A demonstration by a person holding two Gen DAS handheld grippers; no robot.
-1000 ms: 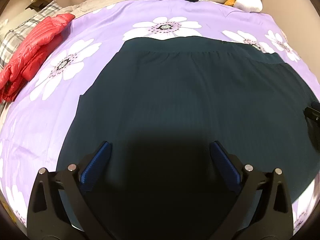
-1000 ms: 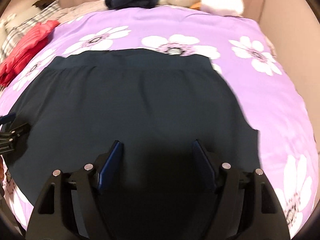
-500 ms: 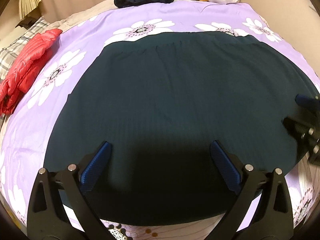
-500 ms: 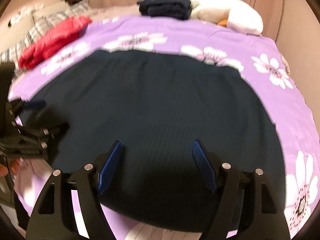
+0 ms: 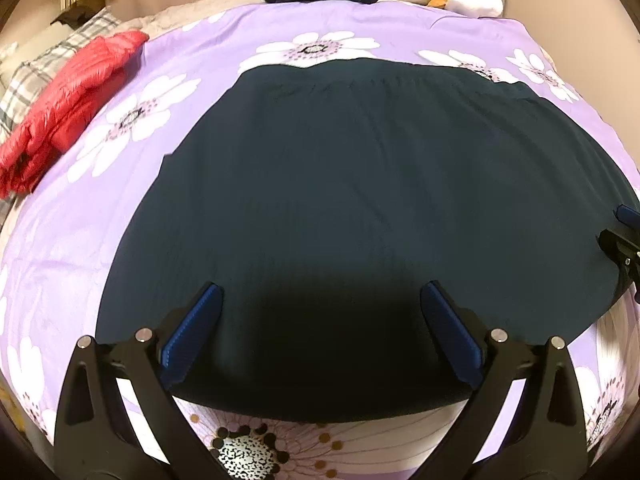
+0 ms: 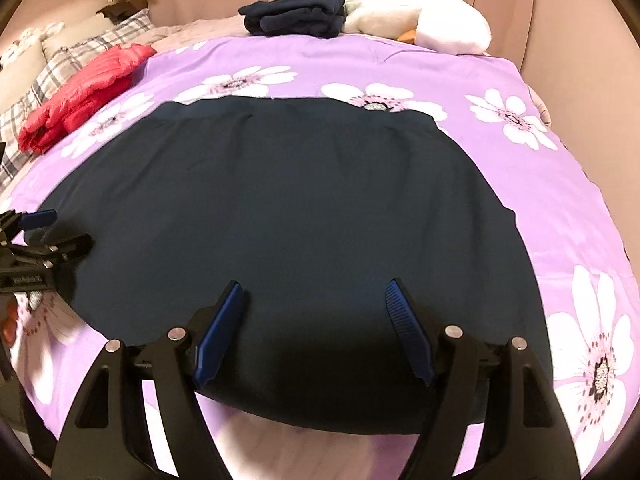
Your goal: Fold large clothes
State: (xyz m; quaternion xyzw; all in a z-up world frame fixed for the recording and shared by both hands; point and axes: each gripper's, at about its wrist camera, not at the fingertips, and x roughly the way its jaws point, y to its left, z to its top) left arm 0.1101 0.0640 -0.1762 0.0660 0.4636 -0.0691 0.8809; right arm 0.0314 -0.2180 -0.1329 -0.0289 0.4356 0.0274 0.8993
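A purple floral bedspread [image 5: 100,240] carries a dark garment [image 5: 360,200] spread flat. The left gripper [image 5: 320,336] and right gripper [image 6: 314,330] hover above its near hem, jaws spread wide, gripping nothing.

A dark garment [image 6: 288,220] is being shown spread flat on a purple floral bedspread [image 6: 560,208], with the right gripper [image 6: 314,328] being held wide open above its near hem and the left gripper [image 6: 36,240] being seen at its left edge.
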